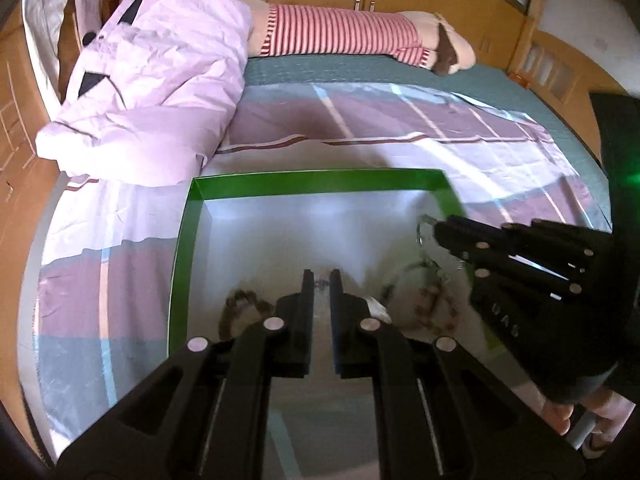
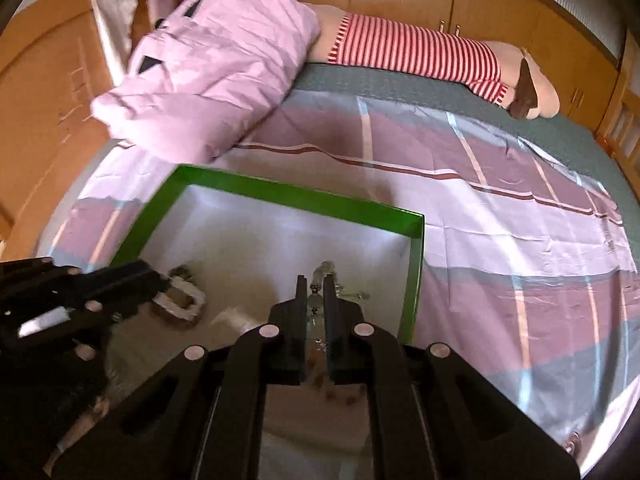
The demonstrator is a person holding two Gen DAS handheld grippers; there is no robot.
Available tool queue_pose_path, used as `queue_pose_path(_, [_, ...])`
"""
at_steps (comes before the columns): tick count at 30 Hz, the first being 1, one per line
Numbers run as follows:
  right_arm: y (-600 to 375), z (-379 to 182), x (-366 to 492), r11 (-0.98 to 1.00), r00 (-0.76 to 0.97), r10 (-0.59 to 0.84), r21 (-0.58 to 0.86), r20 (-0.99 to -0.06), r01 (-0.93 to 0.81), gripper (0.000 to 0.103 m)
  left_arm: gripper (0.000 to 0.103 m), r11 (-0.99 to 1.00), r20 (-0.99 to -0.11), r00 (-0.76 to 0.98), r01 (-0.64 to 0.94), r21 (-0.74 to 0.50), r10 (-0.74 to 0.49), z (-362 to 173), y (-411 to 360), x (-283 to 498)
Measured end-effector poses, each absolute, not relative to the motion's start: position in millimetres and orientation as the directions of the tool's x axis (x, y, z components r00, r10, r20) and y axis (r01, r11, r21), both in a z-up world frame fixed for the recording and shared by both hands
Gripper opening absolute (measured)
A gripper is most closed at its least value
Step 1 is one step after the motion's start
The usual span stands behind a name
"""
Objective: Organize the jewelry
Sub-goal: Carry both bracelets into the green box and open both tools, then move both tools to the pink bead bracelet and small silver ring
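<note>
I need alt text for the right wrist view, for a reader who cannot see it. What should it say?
The right gripper is closed on a clear, silvery piece of jewelry above a green-rimmed box lying on a bed. The left gripper reaches in from the left, touching a white beaded bracelet. Behind lie a pink duvet and a striped plush toy.

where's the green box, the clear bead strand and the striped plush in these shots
green box (image 2: 280, 194): right wrist view, on its far green wall.
clear bead strand (image 2: 318, 304): right wrist view, on the beads between the right gripper's fingers.
striped plush (image 1: 340, 30): left wrist view, on its red and white striped body.
</note>
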State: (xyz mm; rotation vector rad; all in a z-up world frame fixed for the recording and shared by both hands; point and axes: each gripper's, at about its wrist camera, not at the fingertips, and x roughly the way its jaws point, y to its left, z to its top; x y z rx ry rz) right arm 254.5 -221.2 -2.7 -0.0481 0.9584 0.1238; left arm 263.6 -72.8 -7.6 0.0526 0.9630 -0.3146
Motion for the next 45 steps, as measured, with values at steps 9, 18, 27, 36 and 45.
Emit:
queue_pose_path(9, [-228,-63,281,0.998,0.49,0.016,-0.019,-0.872,-0.066,0.008,0.007,0.963,-0.869,0.444,0.241,-0.118,-0.217,-64,-63,289])
queue_pose_path(18, [-225,-65,280,0.997,0.488,0.02,-0.017,-0.873,-0.072,0.012,0.053,0.961,-0.863,0.458,0.256,-0.104,-0.215,-64,-69,286])
queue_pose_path(27, [-228,-28,260,1.0,0.543,-0.007,-0.006,-0.84,0.003,0.081,0.082,0.963,-0.801,0.539,0.203,-0.176,-0.26,-10,-46,265])
queue_pose_path(36, [-258,31,203,0.969,0.541,0.131,0.223,-0.831,0.107,0.095,0.1,0.952,-0.741,0.601,0.25,-0.18,-0.298,87,-44,184])
queue_pose_path(45, [-245,-25,115,0.994,0.429,0.108,0.082,-0.897,-0.077,0.096,0.101,0.941,-0.756,0.618,0.338,0.008,-0.216,69,-63,73])
